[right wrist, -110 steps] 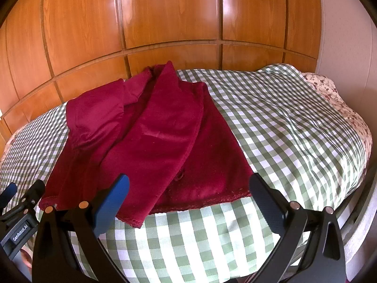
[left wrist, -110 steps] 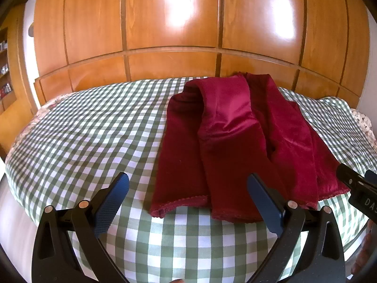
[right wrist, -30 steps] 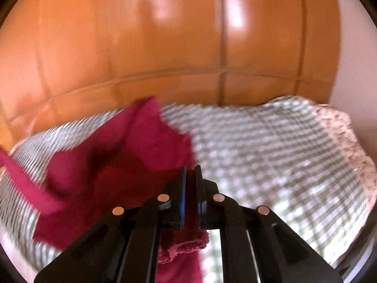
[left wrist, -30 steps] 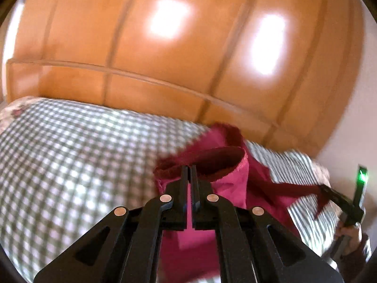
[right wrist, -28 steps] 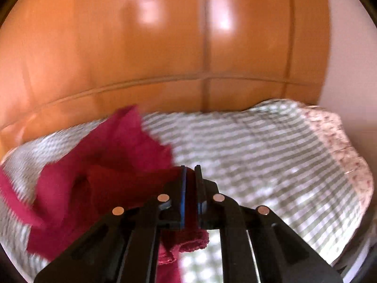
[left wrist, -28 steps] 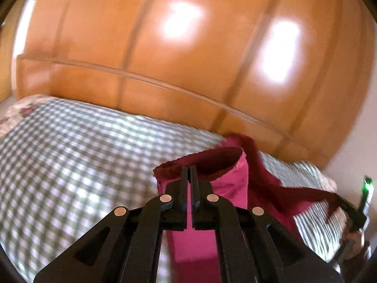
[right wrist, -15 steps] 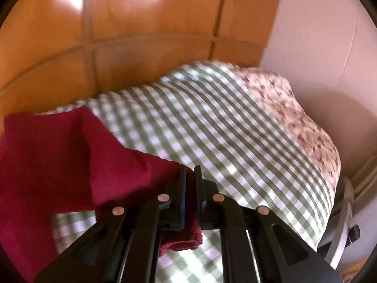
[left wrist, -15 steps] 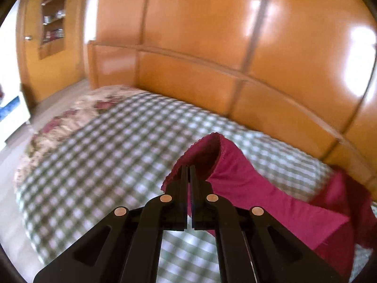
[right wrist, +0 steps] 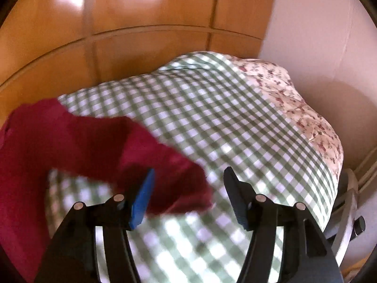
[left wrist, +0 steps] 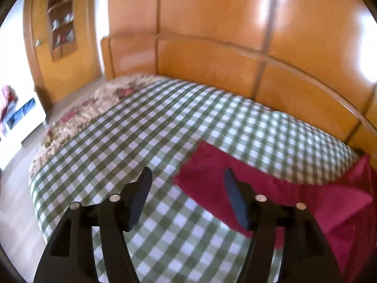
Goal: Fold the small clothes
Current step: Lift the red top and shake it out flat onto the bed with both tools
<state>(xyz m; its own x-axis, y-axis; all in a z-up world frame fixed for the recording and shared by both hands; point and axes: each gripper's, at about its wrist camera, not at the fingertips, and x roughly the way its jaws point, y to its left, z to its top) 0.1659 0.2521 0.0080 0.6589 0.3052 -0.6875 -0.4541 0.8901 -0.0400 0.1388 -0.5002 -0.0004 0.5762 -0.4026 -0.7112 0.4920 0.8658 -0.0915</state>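
Release step of spreading: the left gripper (left wrist: 188, 198) and right gripper (right wrist: 188, 195) are opening their jaws, dropping the red garment (left wrist: 294, 195) onto the checked bedspread (left wrist: 153, 129); next, probably regripping an edge to fold.

Each black claw (left wrist: 187, 194) (right wrist: 188, 194) has silver rivets and dark-blue pads.

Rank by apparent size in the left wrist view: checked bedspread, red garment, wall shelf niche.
1. checked bedspread
2. red garment, partly cut off at the frame edge
3. wall shelf niche
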